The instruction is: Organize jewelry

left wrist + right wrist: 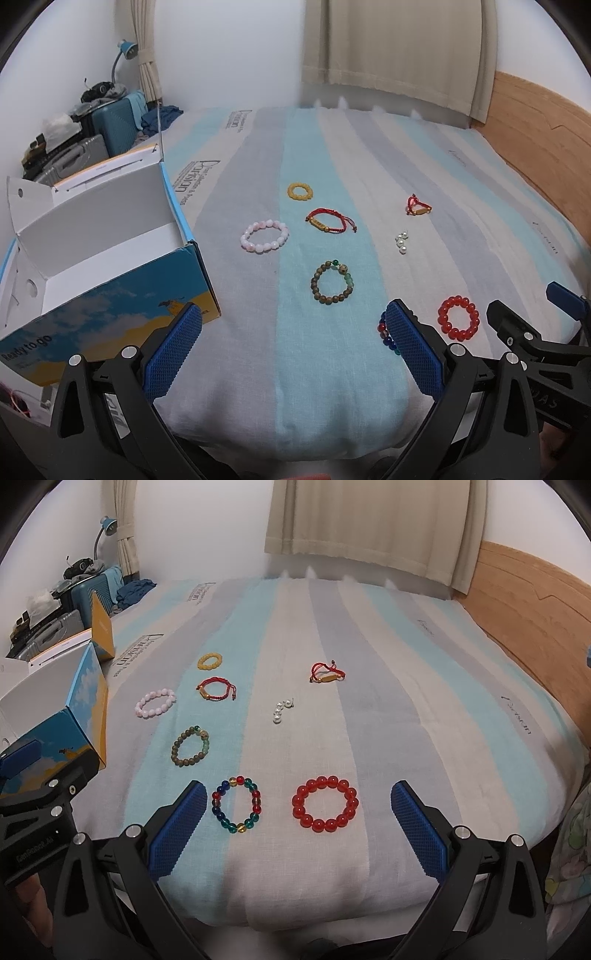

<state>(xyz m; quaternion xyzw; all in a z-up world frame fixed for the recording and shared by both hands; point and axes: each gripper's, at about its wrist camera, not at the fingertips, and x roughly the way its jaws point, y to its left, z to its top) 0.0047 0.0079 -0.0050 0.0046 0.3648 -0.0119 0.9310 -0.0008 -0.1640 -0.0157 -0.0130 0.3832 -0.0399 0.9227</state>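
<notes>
Several bracelets lie on a striped bedsheet [369, 627]. Nearest are a red bead bracelet [325, 804] and a multicolour bead bracelet [237, 804], both between my right gripper's [297, 794] open fingers. Farther off lie a brown-green bracelet [333, 283], a pink one [264, 235], a yellow one [300, 192], two red cord bracelets [328, 221] [418, 206] and a string of white pearls [401, 242]. My left gripper [291, 315] is open and empty above the sheet. An open blue-and-yellow cardboard box [107, 258] stands at the left.
A wooden headboard [524, 602] runs along the right. Beige curtains [369, 520] hang behind the bed. Suitcases and clutter [92, 125] with a blue lamp [125, 48] stand at the far left. The bed's front edge is just below both grippers.
</notes>
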